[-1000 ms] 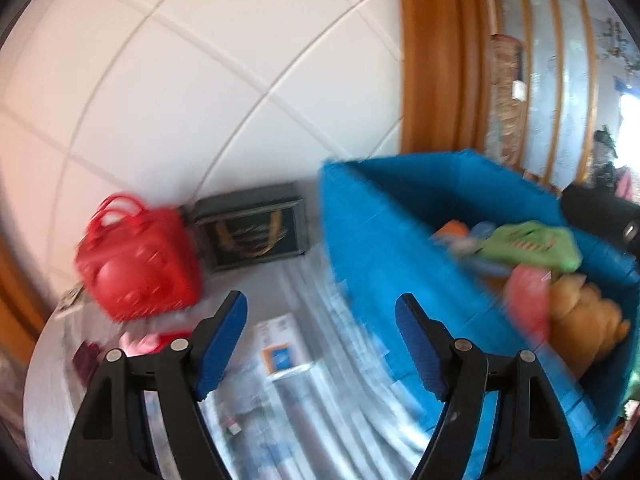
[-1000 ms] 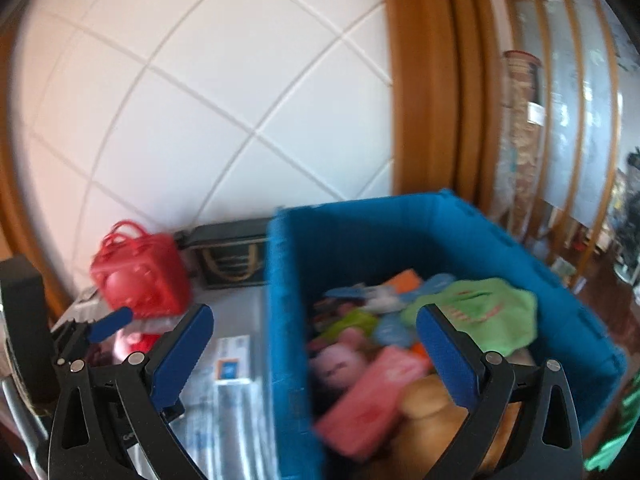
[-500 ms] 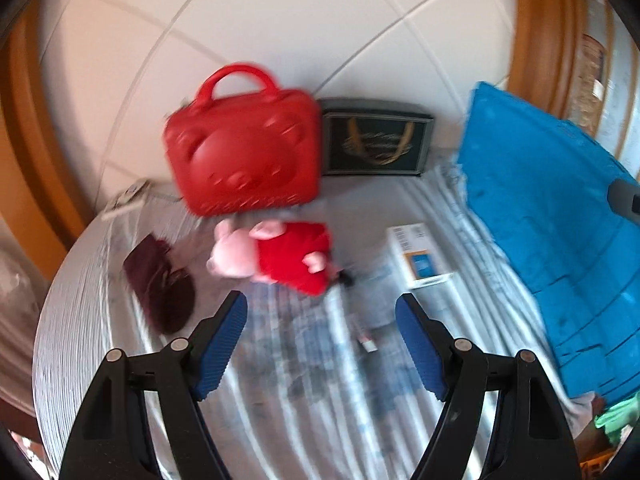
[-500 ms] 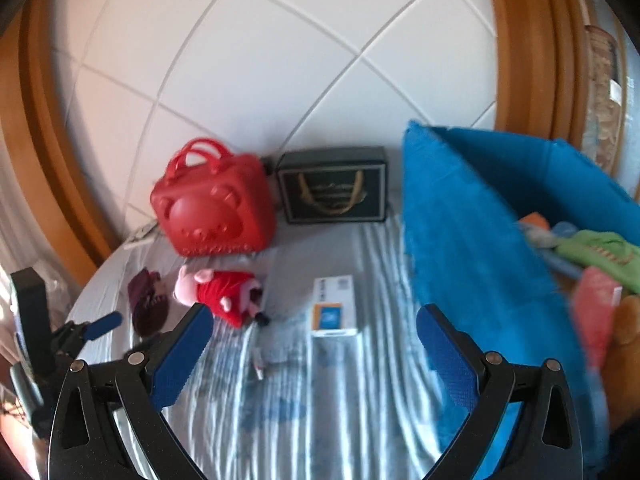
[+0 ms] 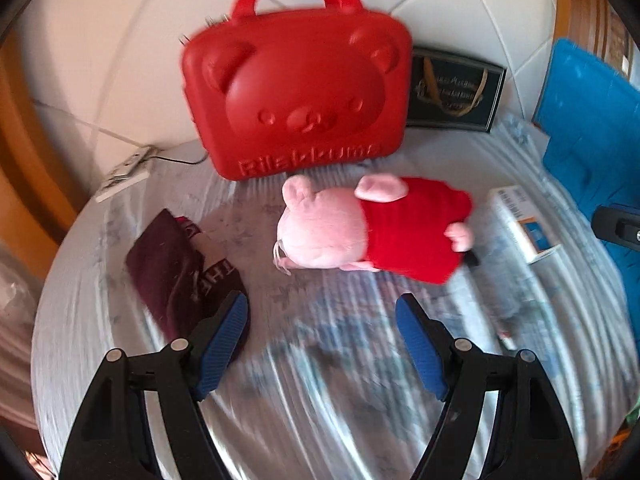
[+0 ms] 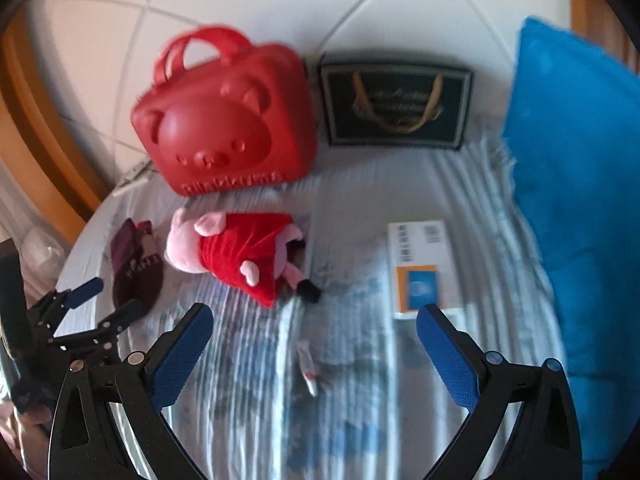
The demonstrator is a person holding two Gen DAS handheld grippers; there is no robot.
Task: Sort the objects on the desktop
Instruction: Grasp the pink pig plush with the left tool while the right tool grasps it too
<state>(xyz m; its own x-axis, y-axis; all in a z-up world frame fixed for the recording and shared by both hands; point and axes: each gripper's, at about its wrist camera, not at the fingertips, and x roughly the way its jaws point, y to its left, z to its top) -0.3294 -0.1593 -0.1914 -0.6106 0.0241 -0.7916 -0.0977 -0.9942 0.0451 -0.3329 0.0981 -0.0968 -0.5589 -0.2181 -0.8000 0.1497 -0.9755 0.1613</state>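
Note:
A pink pig plush in a red dress lies on the striped tablecloth, in front of a red bear-face case. My left gripper hangs open and empty just short of the plush, its left finger over a dark maroon sock. My right gripper is open and empty above a small white tube, with a white and orange box by its right finger. The left gripper also shows at the right wrist view's left edge.
A blue fabric bin stands at the right. A dark gift bag with gold handles leans on the tiled wall beside the case. A white power strip lies at the table's back left edge.
Both grippers swung left away from the blue bin and dropped toward the table. The plush, sock and red case now fill the views; the bin's contents are out of sight.

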